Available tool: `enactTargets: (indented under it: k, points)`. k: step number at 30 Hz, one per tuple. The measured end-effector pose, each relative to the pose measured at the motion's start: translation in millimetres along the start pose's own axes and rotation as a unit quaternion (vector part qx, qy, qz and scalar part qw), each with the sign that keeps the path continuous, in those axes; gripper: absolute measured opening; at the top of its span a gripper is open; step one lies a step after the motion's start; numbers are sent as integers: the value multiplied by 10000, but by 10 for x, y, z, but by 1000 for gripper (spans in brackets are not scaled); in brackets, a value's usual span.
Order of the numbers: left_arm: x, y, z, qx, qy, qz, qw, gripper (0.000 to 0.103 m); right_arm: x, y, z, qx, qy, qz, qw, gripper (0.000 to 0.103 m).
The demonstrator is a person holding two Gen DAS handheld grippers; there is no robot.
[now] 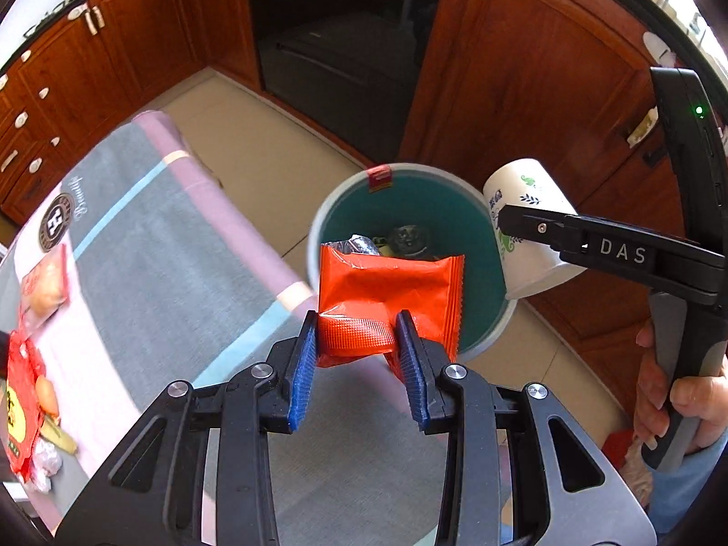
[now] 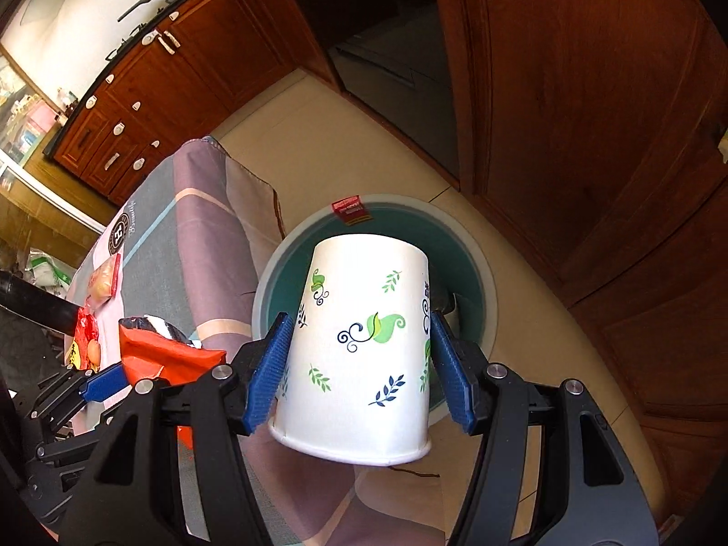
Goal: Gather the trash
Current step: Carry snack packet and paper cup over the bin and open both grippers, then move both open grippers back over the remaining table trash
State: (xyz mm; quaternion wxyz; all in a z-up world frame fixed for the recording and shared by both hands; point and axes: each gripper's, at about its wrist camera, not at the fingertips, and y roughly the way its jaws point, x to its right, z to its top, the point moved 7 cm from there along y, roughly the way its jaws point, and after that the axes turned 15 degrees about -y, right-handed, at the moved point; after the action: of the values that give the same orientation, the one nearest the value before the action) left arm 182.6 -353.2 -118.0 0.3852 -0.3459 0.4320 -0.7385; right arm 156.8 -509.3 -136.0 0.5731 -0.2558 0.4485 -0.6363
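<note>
My left gripper (image 1: 357, 327) is shut on an orange snack wrapper (image 1: 391, 293), whose crinkled lower edge is pinched between the blue pads. The wrapper hangs over the near rim of a round bin (image 1: 327, 209) with a teal inside, standing on the floor. My right gripper (image 2: 359, 323) is shut on a white paper cup (image 2: 364, 346) printed with green and blue leaves, held upside down above the same bin (image 2: 482, 273). In the left wrist view the cup (image 1: 528, 191) sits at the bin's right rim, with the right gripper (image 1: 505, 223) partly hidden behind it.
Several pieces of trash (image 1: 400, 239) lie in the bin. A cloth-covered table (image 1: 182, 236) on the left carries more wrappers (image 1: 22, 400) and a snack bag (image 1: 45, 291). Wooden cabinets (image 1: 546, 68) and a dark oven front (image 1: 346, 45) stand behind. A hand (image 1: 682, 405) holds the right gripper's handle.
</note>
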Motion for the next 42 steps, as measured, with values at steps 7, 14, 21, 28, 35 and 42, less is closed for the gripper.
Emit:
enactTargets:
  k: [7,14,21,28,35,42]
  points:
    - [200,274,94,-117,187,-33,9998,55,113,71,56,-106,-3,-133,9999,58]
    - [211,399,115,-125,224,43,9997,71,165,185,91,-224,-2,-194,9996,58]
    - [52,417,65,-279,46,47,9996,86,108,353,91,-394,5,-97,9992,64]
    - [-36,368,-31,-266,-36,5,9996,97,66,477,20,-696,163,-84,9974,87]
    - [-89,291,-123,-258,-55,-26,9996,97,-30,531,-141,-989,36,-237,9948,88]
    - [-181,121,-185,-148,-165,-77,9997,98,-193,415,-184,-977,-102,-279,9948,88]
